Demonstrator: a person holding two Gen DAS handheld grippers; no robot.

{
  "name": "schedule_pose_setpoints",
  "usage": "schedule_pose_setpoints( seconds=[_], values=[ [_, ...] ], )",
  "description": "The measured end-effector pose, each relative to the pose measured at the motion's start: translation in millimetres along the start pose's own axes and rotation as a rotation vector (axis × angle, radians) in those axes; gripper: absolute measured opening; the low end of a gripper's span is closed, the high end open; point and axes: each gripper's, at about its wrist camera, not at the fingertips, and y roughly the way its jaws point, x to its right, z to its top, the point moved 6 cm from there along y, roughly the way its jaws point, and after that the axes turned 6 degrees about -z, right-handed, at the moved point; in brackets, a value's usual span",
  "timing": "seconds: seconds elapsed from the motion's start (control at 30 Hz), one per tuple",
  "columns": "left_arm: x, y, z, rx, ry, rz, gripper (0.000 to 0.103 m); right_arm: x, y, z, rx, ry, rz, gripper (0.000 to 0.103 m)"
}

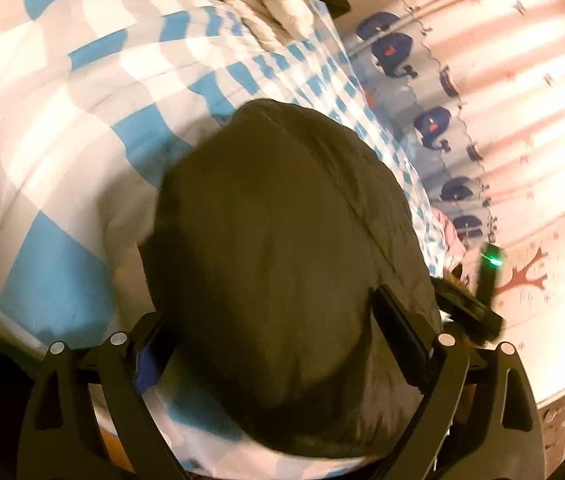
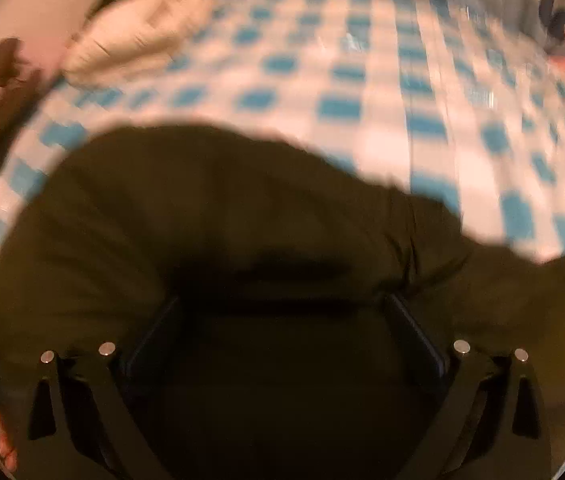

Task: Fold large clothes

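While both tools, left tool (image 1: 278,344) and right tool (image 2: 286,336), are standing wide open over the dark olive coat (image 1: 282,248) bundled on the checked bed (image 1: 62,120), we are judging a fold released; next we are needing a fresh edge grasp.

Right view blurred; dark garment (image 2: 242,208) hides bedspread (image 2: 322,80) (partly).
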Motion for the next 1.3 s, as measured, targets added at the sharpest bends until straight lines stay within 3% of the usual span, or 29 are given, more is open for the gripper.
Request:
schedule_pose_setpoints(
  seconds=[0.13,0.23,0.3,0.33,0.4,0.5,0.7,0.77,0.83,0.87,0.93,1.07,1.2,1.3],
  values=[
    [4,13,1,-0.015,0.015,0.001,0.088,-58,-25,47,0.138,-0.093,0.045,0.096],
    [9,18,2,-0.008,0.034,0.013,0.088,-89,6,62,0.089,-0.131,0.061,0.097],
    [11,19,4,0.001,0.044,0.014,0.088,-109,57,48,-0.053,-0.19,0.03,0.097],
    [13,21,5,0.004,0.053,0.021,0.088,-112,67,44,-0.073,-0.196,0.039,0.097],
    [15,25,5,-0.011,0.069,0.041,0.088,-109,58,42,-0.066,-0.177,0.062,0.097],
    [17,27,3,-0.013,0.082,0.053,0.088,-90,12,40,0.018,-0.13,0.125,0.097],
    [17,26,3,-0.009,0.079,0.053,0.088,-17,-70,-17,0.163,-0.043,0.019,0.097],
    [17,27,2,-0.006,0.08,0.06,0.088,6,-65,-44,0.14,-0.008,-0.021,0.097],
    [20,28,2,-0.004,0.08,0.048,0.088,17,-34,-72,0.045,-0.015,-0.048,0.097],
    [22,29,1,-0.004,0.086,0.038,0.087,19,-27,-79,0.04,-0.017,-0.038,0.097],
    [26,29,0,0.002,0.109,0.035,0.076,21,-31,-80,0.044,0.006,-0.029,0.097],
    [32,25,1,0.002,0.14,0.019,0.057,17,-65,-81,0.147,0.037,0.014,0.097],
    [39,25,0,0.006,0.17,0.021,0.05,8,-51,-100,0.114,-0.022,-0.02,0.097],
    [42,23,-1,0.01,0.184,0.03,0.048,12,-58,-99,0.139,0.02,0.009,0.097]
  ],
)
